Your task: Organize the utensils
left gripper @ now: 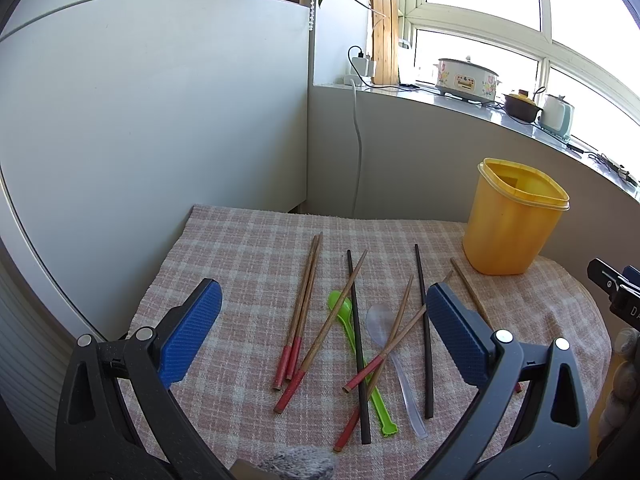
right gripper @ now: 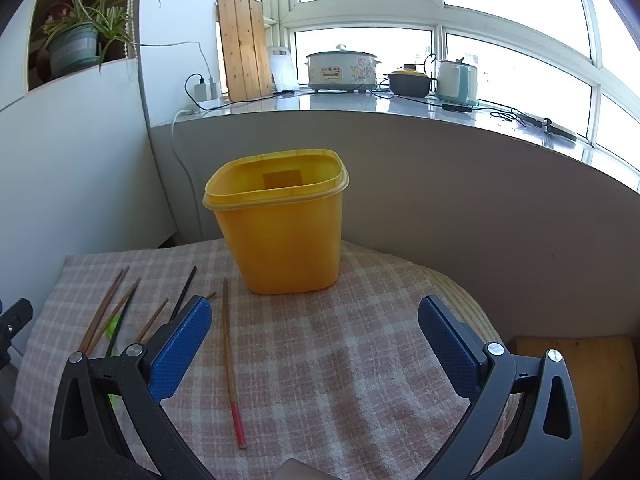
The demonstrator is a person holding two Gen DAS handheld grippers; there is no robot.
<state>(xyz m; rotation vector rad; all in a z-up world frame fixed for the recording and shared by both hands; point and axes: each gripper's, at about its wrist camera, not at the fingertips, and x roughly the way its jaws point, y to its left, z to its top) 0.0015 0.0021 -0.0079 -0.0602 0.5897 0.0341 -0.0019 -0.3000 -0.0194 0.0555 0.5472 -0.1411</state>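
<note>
Several wooden chopsticks with red ends [left gripper: 304, 308] lie scattered on a pink checked cloth [left gripper: 240, 264], mixed with two black chopsticks [left gripper: 358, 344], a green plastic spoon [left gripper: 344, 316] and a clear plastic spoon [left gripper: 380, 320]. An empty yellow container [left gripper: 512, 220] stands upright at the cloth's far right. My left gripper [left gripper: 324, 304] hangs open above the utensils with nothing between its fingers. My right gripper [right gripper: 316, 320] is open too, in front of the yellow container [right gripper: 280, 232], with one red-ended chopstick [right gripper: 230, 364] lying just inside its left finger.
A white cabinet [left gripper: 152, 112] rises left of the cloth. Behind runs a grey wall and a windowsill [right gripper: 400, 104] with cookers and a kettle. A wooden surface [right gripper: 580, 380] lies to the right of the cloth. The other gripper's tip [left gripper: 616, 292] shows at the right edge.
</note>
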